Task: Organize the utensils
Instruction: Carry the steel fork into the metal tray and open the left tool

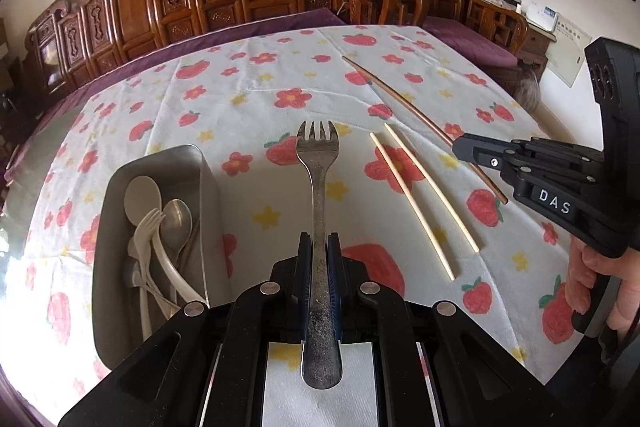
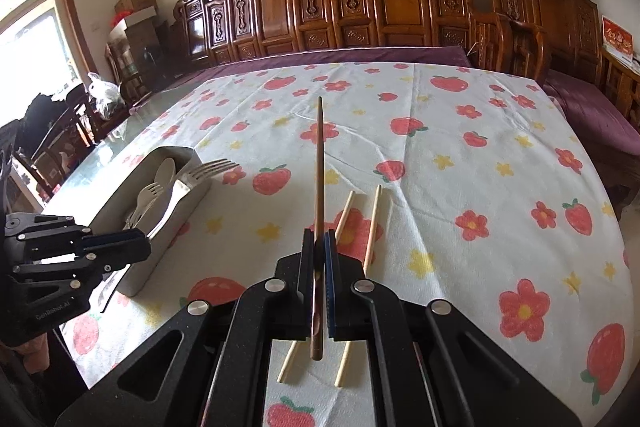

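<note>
**Sorting partly done; two pieces in hand, two left lying**

On the cloth-covered surface [image 1: 260, 95], several spoons and forks are already stood in the metal bin [image 1: 200, 187]. A worn metal fork [image 1: 319, 187] is clamped in the left gripper [image 1: 319, 247]; a dark chopstick [image 2: 319, 179] is pinched by the right gripper [image 2: 319, 247]. Two pale chopsticks [image 1: 424, 199] are left lying flat.

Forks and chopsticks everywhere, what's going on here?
A person is tidying utensils with a claw in each hand. The left claw is shut on a metal fork, near the metal bin that already holds spoons and forks. The right claw is shut on a dark brown chopstick. Two pale chopsticks lie on the flowery tablecloth.
</note>
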The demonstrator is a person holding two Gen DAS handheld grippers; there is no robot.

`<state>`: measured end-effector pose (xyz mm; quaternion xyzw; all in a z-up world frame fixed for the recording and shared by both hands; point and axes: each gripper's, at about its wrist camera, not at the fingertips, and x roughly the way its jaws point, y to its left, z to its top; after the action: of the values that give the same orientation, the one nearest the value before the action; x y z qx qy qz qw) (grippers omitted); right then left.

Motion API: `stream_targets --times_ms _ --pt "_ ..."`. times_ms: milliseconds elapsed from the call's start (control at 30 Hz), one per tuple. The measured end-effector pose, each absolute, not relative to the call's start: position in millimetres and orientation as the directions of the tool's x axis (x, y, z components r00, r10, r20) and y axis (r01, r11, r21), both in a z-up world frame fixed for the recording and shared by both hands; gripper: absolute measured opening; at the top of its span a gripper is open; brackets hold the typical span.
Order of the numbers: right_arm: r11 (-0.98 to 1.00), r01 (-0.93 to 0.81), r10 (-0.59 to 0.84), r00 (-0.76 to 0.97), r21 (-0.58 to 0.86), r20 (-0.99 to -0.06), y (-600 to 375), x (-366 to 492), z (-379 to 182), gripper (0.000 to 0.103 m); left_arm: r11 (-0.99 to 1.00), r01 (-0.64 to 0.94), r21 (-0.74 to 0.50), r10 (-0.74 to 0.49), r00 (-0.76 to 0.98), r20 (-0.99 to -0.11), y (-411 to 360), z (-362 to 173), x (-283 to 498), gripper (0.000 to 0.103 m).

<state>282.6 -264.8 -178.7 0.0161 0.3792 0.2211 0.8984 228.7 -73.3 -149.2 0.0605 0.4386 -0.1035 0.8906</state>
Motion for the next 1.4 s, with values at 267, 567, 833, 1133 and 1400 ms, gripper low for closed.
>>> stream_targets --times_ms 267,567,833,1133,1400 --pt "0.884 -0.420 0.441 0.600 0.207 -0.668 -250.7 276.3 -172.8 0.006 0.978 0.211 0.007 -0.132 0.637 -0.759 -42.2 -127.0 215.3 0.007" --pt "0.862 -0.461 0.465 0.558 0.209 -0.688 -227.2 274.1 -179.4 0.006 0.986 0.168 0.000 -0.109 0.643 -0.758 -2.5 -134.1 218.2 0.007" --pt "0.852 -0.486 0.465 0.529 0.196 -0.710 -206.6 276.1 -188.1 0.006 0.994 0.105 0.026 -0.047 0.639 -0.768 37.7 -153.8 237.2 0.007" --pt "0.843 -0.497 0.472 0.498 0.207 -0.728 -189.5 276.3 -194.7 0.006 0.996 0.090 -0.015 -0.066 0.604 -0.794 58.6 -180.1 244.2 0.007" --pt "0.829 -0.525 0.481 0.488 0.196 -0.729 -175.3 267.7 -193.7 0.006 0.996 0.078 -0.043 -0.081 0.591 -0.803 66.8 -189.9 248.5 0.007"
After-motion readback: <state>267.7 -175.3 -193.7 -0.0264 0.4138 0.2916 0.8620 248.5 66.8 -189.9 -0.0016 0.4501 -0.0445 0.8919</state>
